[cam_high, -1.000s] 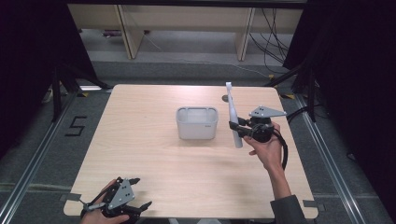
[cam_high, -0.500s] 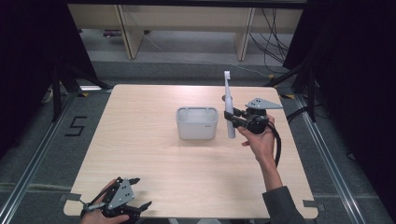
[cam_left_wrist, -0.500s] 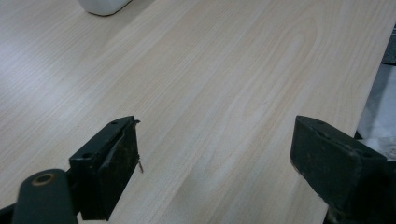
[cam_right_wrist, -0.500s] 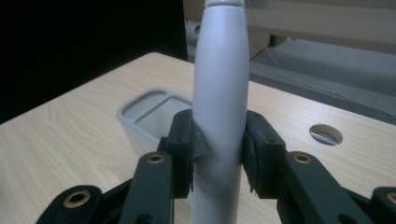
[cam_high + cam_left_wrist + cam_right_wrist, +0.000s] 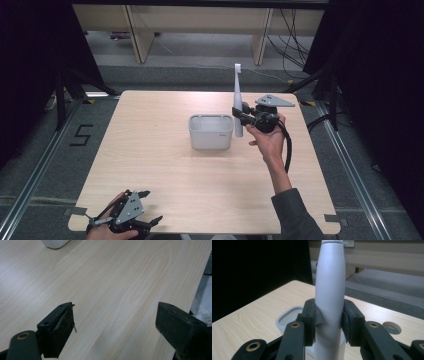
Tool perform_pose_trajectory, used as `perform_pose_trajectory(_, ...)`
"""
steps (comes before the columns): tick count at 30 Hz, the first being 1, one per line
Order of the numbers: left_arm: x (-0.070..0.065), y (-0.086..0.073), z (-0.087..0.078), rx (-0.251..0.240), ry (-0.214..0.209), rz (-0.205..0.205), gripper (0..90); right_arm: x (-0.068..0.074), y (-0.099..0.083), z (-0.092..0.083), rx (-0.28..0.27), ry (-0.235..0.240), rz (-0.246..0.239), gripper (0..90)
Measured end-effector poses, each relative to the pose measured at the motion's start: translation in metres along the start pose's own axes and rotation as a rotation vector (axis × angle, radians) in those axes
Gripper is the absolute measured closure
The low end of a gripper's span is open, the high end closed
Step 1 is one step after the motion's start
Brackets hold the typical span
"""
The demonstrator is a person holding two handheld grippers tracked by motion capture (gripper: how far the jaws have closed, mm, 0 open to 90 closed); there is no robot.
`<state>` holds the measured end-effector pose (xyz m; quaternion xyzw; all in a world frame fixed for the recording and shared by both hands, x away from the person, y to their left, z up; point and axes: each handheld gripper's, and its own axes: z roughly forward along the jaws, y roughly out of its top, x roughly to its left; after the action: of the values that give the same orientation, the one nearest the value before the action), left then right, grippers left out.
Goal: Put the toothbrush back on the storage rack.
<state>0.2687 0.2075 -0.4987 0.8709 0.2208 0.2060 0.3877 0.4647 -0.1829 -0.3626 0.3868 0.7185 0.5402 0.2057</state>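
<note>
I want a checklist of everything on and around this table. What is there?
Surface: light wooden table, mostly bare, with a round hole near one corner.
Job's things: white cup near the middle; white toothbrush held upright beside it, above the table.
Clutter: nothing seen.
Grippers: right gripper is shut on the toothbrush handle; left gripper sits at the near left corner, open and holding nothing.
Cables: a black cable loops from the right gripper along the arm; more cables lie on the floor behind.
Surroundings: grey floor with a taped 5, wooden furniture legs behind, dark curtains at the sides.
</note>
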Motion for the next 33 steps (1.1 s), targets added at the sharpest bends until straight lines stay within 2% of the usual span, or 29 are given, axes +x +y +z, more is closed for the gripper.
perform_pose_trajectory(2, 0.000, 0.000, 0.000, 0.002, -0.003, 0.002, 14.8, -0.001, 0.001, 0.002, -0.012, 0.000, -0.013, 66.5)
perform_pose_trajectory(4, 0.001, 0.000, -0.001, 0.011, 0.003, 0.012, 14.8, -0.001, 0.003, 0.006, -0.014, 0.004, 0.006, 66.5)
perform_pose_trajectory(5, 0.001, 0.000, -0.001, 0.010, 0.006, 0.006, 14.7, -0.002, 0.005, 0.009, -0.020, 0.001, -0.010, 66.5)
perform_pose_trajectory(6, 0.000, 0.000, 0.000, 0.000, 0.004, 0.004, 14.8, -0.001, 0.006, 0.010, -0.013, 0.000, 0.012, 66.5)
perform_pose_trajectory(10, 0.000, 0.000, -0.001, 0.006, 0.007, 0.005, 14.8, -0.001, 0.010, 0.017, -0.024, -0.005, 0.003, 66.5)
perform_pose_trajectory(12, 0.000, 0.000, 0.000, 0.000, -0.001, -0.001, 14.7, -0.001, 0.011, 0.021, -0.027, -0.007, 0.019, 66.5)
perform_pose_trajectory(15, 0.000, 0.000, 0.000, 0.007, 0.006, -0.001, 14.8, -0.003, 0.013, 0.026, -0.045, -0.022, -0.001, 66.5)
perform_pose_trajectory(16, 0.000, 0.000, 0.000, -0.001, 0.000, 0.003, 14.8, -0.002, 0.013, 0.029, -0.043, -0.015, 0.018, 66.5)
perform_pose_trajectory(19, 0.000, 0.000, 0.000, 0.001, -0.001, 0.000, 14.8, -0.001, 0.014, 0.034, -0.042, -0.018, 0.014, 66.5)
perform_pose_trajectory(24, -0.001, 0.000, -0.001, -0.003, -0.005, -0.001, 14.8, -0.003, 0.012, 0.042, -0.050, -0.031, 0.026, 66.5)
perform_pose_trajectory(25, -0.001, 0.000, -0.001, -0.002, -0.005, -0.001, 14.8, -0.003, 0.012, 0.043, -0.046, -0.030, 0.046, 66.5)
perform_pose_trajectory(26, 0.000, 0.000, -0.001, 0.000, -0.002, 0.002, 14.8, -0.005, 0.012, 0.046, -0.053, -0.030, 0.031, 66.5)
perform_pose_trajectory(28, -0.001, 0.000, -0.001, -0.003, -0.003, 0.001, 14.8, -0.005, 0.009, 0.050, -0.046, -0.034, 0.055, 66.4)
perform_pose_trajectory(32, -0.001, 0.000, -0.001, -0.004, -0.003, 0.002, 14.7, -0.007, 0.008, 0.054, -0.045, -0.049, 0.033, 66.5)
perform_pose_trajectory(33, 0.000, 0.000, -0.001, 0.005, 0.000, 0.013, 14.7, -0.007, 0.007, 0.056, -0.044, -0.047, 0.050, 66.4)
